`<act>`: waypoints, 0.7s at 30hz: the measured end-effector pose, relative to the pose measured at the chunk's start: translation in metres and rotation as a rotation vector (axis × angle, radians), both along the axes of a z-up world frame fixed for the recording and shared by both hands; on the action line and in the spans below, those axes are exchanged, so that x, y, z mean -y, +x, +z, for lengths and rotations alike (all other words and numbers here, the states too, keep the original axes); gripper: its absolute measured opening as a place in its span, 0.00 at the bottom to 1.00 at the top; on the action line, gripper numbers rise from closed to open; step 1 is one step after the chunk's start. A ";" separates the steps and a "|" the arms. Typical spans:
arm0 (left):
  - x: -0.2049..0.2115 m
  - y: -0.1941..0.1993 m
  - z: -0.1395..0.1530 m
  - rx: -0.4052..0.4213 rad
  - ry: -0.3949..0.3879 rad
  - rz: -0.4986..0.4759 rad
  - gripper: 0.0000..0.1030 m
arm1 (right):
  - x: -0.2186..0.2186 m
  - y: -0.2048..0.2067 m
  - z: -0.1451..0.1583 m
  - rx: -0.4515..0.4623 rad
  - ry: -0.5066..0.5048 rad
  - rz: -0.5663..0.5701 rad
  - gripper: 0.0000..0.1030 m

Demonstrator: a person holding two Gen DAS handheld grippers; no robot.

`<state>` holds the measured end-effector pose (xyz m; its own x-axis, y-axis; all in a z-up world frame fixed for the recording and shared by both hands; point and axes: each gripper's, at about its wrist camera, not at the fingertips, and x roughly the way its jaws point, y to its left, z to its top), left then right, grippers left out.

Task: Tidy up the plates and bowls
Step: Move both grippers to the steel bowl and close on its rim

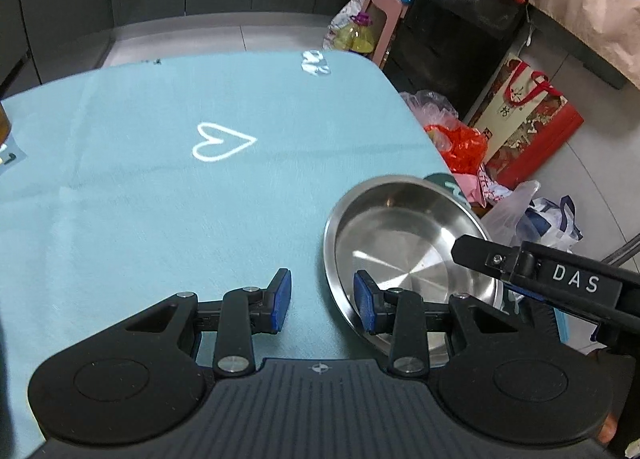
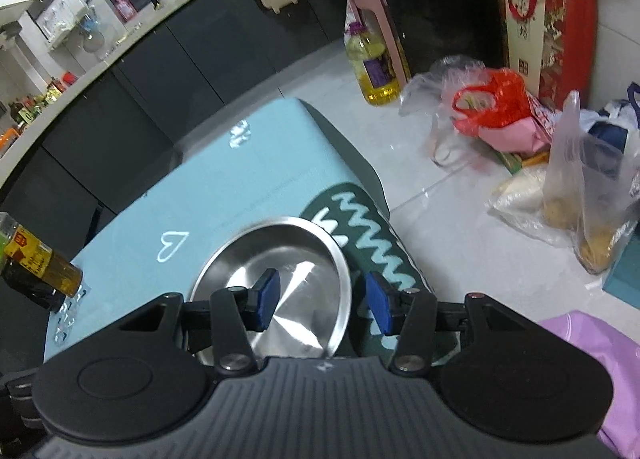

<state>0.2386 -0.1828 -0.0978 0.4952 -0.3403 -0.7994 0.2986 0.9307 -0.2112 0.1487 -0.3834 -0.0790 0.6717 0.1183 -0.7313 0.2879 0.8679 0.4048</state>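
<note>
A round stainless-steel plate (image 1: pixel 404 235) (image 2: pixel 280 255) lies near the right edge of the light-blue tablecloth (image 1: pixel 160 199), partly on the cloth's dark green zigzag border (image 2: pixel 368 235). My left gripper (image 1: pixel 322 301) is open and straddles the plate's left rim, with one blue pad over the cloth and the other inside the plate. My right gripper (image 2: pixel 323 299) is open too and straddles the opposite rim, one pad over the plate's bottom and one outside it. In the left wrist view a black finger (image 1: pixel 500 259) of the right gripper reaches over the plate's right side.
A dark sauce bottle (image 2: pixel 36 263) stands on the table's left side. The table ends just right of the plate. On the floor beyond are a cooking-oil bottle (image 2: pixel 372 63), plastic bags (image 2: pixel 484 107), a red gift bag (image 2: pixel 544 19) and a black chair (image 1: pixel 472 11).
</note>
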 end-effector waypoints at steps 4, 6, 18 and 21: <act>0.004 -0.007 -0.002 0.038 0.007 -0.043 0.17 | -0.005 0.000 0.001 -0.007 -0.013 0.042 0.15; 0.005 -0.011 -0.001 0.050 0.022 -0.050 0.17 | -0.007 0.000 0.001 -0.009 -0.031 0.038 0.10; -0.021 -0.021 0.010 0.058 -0.003 0.009 0.17 | -0.025 -0.006 0.010 0.052 -0.040 0.109 0.08; -0.036 -0.028 0.018 0.084 -0.003 0.030 0.17 | -0.035 -0.006 0.011 0.067 -0.029 0.144 0.08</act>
<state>0.2108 -0.1472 -0.0794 0.5705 -0.3265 -0.7536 0.2874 0.9389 -0.1892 0.1422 -0.3483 -0.0680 0.6963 0.1964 -0.6904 0.1327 0.9100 0.3927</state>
